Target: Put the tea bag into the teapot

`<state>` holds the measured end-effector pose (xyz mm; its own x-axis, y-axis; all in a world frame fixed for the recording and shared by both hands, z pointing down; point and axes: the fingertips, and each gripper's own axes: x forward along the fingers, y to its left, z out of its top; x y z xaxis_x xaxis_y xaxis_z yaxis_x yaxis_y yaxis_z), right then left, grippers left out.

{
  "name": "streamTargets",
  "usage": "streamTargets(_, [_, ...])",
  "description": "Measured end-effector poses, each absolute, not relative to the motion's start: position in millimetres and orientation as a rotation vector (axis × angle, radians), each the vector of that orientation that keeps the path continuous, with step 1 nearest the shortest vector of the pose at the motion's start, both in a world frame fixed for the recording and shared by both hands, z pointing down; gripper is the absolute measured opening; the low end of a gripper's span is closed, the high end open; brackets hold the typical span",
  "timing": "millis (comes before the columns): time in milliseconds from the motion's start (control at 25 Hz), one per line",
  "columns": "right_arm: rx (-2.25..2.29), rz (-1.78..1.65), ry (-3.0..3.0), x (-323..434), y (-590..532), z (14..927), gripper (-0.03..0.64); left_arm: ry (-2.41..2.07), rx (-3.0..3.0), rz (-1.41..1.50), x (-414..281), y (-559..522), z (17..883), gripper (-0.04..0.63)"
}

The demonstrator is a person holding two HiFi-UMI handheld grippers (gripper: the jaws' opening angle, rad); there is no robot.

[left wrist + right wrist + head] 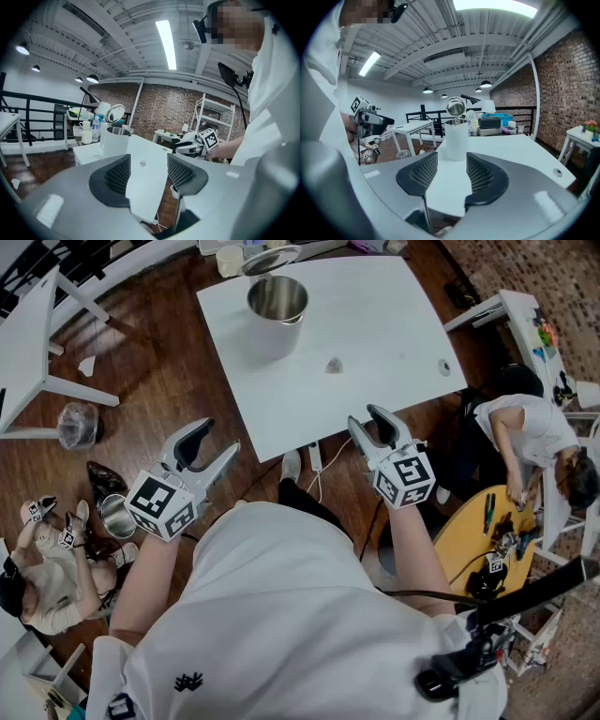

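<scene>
White table (375, 315) on a wood floor, head view. The tea bag (334, 365) lies loose mid-table; its long axis is too small to tell. The teapot (277, 298), lid open, stands at approx. 11 o'clock from the bag, well apart.

My right gripper (365, 418): jaws wide apart, nothing betw. them, held short of the table's near edge; bag at approx. 11 o'clock. My left gripper (220, 437): jaws apart too, empty; bag at approx. 2 o'clock, farther off.

Judgement: the right is nearer for the pick. Reach fwd and slightly left; the pot lies roughly on the same line beyond.
</scene>
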<state>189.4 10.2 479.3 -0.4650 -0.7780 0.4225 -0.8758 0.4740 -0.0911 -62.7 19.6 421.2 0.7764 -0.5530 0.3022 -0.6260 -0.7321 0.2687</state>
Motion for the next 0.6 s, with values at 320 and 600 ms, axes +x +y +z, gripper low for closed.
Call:
streamTargets(320, [1.294, 0.399, -2.392, 230.4, -68.3, 504.9, 0.184, -0.931, 2.609, 0.246, 3.2, -39.7, 412.9, 0.227])
streamTargets(600, [1.289, 0.442, -2.327, 230.3, -99.4, 543.0, 0.179, -0.890, 2.614, 0.301, -0.5, -67.1, 415.3, 0.227])
